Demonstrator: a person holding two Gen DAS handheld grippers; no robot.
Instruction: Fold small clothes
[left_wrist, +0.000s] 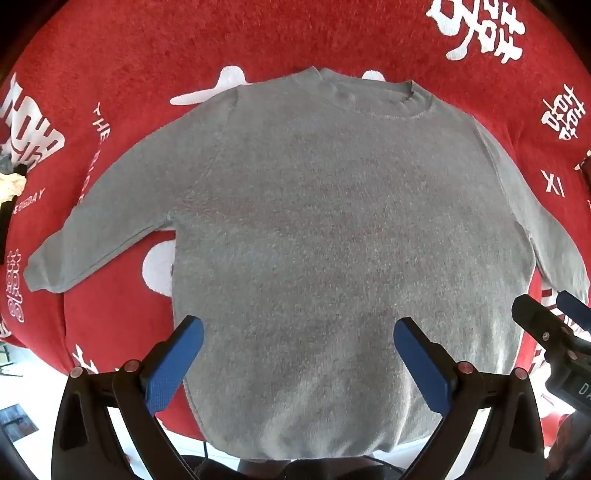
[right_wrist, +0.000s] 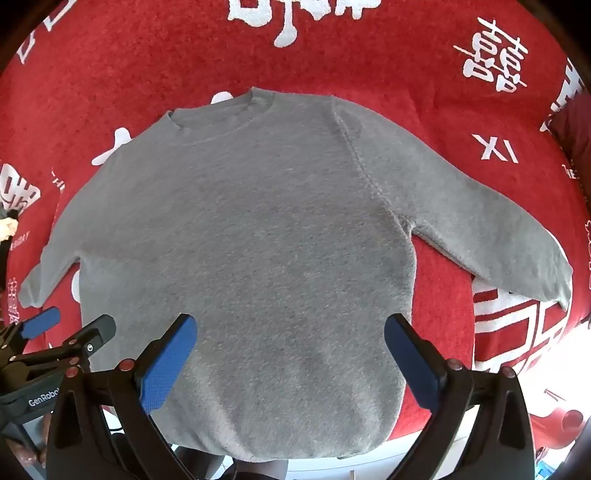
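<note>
A small grey sweater (left_wrist: 332, 229) lies flat on a red blanket (left_wrist: 147, 55), collar far, hem near, both sleeves spread out to the sides. It also shows in the right wrist view (right_wrist: 251, 240). My left gripper (left_wrist: 297, 328) is open and empty, hovering above the lower left part of the sweater. My right gripper (right_wrist: 290, 325) is open and empty above the lower right part. The right gripper shows at the right edge of the left wrist view (left_wrist: 546, 317). The left gripper shows at the left edge of the right wrist view (right_wrist: 70, 325).
The red blanket (right_wrist: 406, 55) carries white characters and letters and covers the whole surface. Its near edge hangs over a white floor (left_wrist: 22, 391). A dark red cushion (right_wrist: 572, 125) lies at the far right. Some dark and pale items (left_wrist: 11, 181) sit at the left edge.
</note>
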